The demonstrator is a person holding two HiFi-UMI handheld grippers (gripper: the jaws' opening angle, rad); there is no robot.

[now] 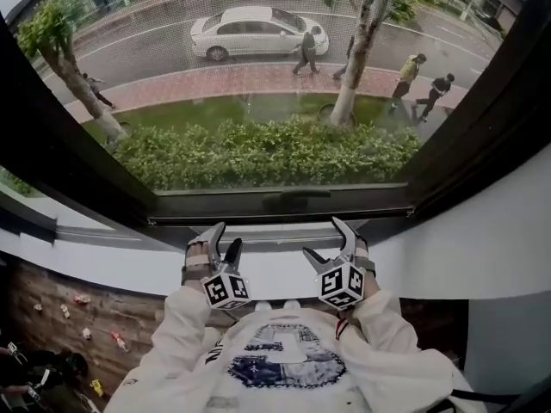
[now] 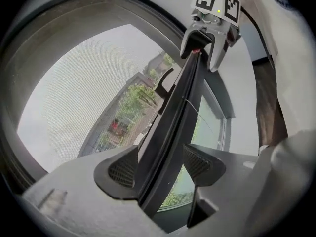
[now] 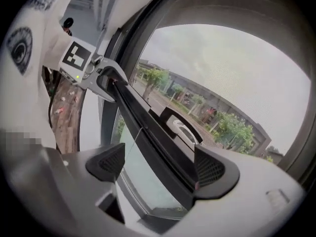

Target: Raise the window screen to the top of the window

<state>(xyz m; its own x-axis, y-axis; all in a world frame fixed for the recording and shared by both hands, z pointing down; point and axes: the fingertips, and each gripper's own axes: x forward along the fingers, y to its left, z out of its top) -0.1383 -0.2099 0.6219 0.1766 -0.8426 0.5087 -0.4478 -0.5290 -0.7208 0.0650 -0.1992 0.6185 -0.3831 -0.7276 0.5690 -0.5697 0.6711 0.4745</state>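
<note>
I am holding my left gripper [image 1: 225, 237] and right gripper [image 1: 323, 237] released, jaws apart, at the window screen's [image 1: 258, 84] dark bottom bar [image 1: 258, 205], which is showing between each pair.

No words or numbers could be read; the print on the person's white shirt [image 1: 288, 360] (a bluish graphic) was too blurred.
</note>
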